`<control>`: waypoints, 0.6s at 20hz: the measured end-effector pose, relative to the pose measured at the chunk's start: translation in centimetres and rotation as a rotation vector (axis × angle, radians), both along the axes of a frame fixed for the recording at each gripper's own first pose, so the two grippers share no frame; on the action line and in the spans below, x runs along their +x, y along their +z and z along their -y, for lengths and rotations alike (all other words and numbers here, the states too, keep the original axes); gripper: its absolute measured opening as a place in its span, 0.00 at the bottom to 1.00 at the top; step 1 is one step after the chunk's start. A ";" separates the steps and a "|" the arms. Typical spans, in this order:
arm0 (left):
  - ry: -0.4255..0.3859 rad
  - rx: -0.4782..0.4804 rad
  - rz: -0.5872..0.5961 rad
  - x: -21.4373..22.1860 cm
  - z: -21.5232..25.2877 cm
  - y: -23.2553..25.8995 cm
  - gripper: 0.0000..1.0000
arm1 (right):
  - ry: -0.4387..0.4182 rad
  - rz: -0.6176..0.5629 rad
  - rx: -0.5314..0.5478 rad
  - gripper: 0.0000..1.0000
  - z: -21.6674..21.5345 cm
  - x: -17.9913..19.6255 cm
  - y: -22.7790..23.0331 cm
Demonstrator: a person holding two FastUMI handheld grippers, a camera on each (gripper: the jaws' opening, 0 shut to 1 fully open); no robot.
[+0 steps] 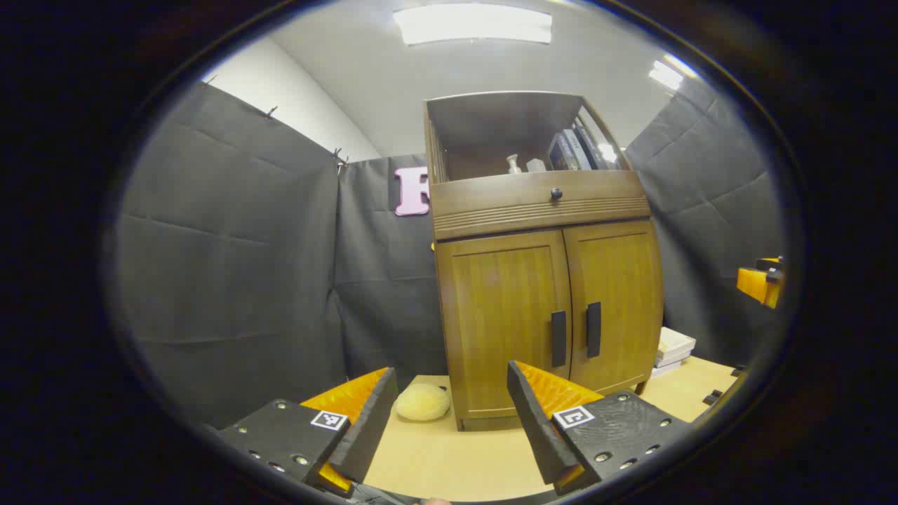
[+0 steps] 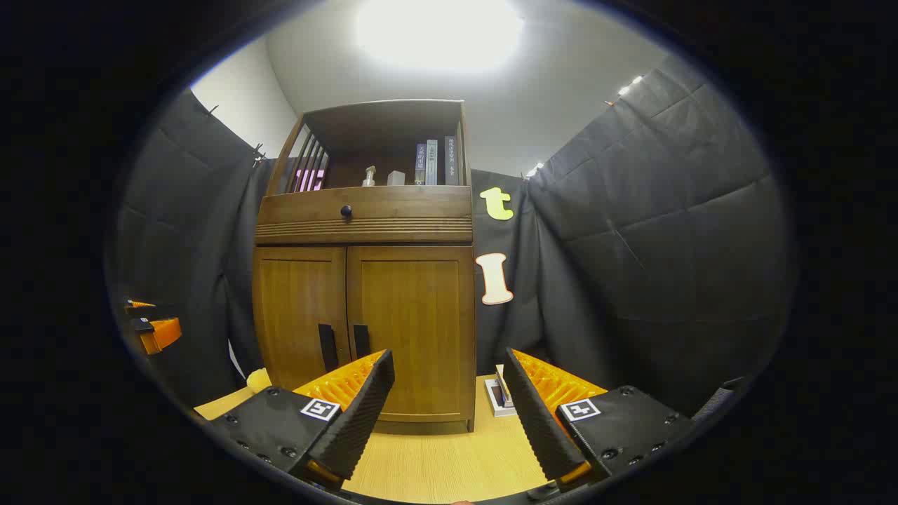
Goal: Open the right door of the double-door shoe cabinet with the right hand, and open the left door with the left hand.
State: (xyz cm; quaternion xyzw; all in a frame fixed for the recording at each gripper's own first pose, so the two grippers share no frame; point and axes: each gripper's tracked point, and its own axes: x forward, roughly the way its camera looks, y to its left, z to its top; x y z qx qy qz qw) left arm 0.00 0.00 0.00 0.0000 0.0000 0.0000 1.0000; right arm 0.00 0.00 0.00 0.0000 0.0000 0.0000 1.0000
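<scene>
Both doors shut. Right gripper spread wide, empty: close on right door handle, pull outward. Left gripper wide, empty: take left handle

The left gripper hangs level with its jaws spread wide. The right gripper likewise gapes, holding nothing.

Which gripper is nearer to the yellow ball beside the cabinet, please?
Left. The ball lies just ahead of the left gripper, near one finger; the right gripper faces the cabinet, the ball off to its side.
</scene>
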 end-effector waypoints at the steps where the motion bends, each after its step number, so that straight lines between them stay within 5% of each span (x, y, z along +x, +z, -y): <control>1: 0.000 0.000 0.001 0.0 0.0 0.1 0.90 | 0.001 0.002 0.002 0.96 0.1 0.0 0.0; 12: 0.003 0.006 0.006 -0.2 0.0 0.1 0.92 | 0.020 0.011 0.004 0.97 -0.2 0.8 -0.3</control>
